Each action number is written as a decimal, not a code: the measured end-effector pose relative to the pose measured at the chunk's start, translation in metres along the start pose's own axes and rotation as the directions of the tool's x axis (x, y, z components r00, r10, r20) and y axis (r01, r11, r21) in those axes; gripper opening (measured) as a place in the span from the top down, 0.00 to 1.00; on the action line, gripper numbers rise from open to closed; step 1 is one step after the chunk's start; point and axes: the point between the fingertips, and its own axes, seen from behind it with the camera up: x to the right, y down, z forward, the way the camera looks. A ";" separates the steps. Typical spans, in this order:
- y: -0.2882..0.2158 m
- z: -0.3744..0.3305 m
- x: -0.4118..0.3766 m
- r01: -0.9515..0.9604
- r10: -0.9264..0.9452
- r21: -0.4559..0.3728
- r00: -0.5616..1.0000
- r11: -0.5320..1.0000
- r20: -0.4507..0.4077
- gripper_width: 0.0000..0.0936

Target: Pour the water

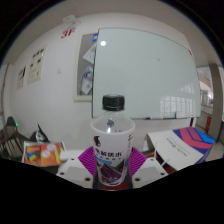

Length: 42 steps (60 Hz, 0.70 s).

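A clear plastic bottle [112,140] with a black cap and a white-and-purple label stands upright between my fingers. My gripper [112,166] is shut on the bottle, and both magenta pads [91,160] press against its labelled sides. The bottle is raised, with the room's far wall behind its upper half. Its base is hidden by the gripper body. No cup or other vessel shows in view.
A large whiteboard [145,70] hangs on the far wall, with papers [33,66] pinned at its left. Colourful books or boxes lie on a surface at the left [42,152] and at the right [185,143] of the bottle.
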 end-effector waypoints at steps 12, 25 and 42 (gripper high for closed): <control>0.078 0.014 0.011 0.020 -0.022 -0.107 0.999 0.994 -0.026 0.61; 0.095 0.018 0.013 -0.005 0.003 -0.080 1.000 0.997 -0.025 0.50; 0.097 -0.003 0.015 0.006 -0.017 -0.174 0.998 0.985 -0.063 0.09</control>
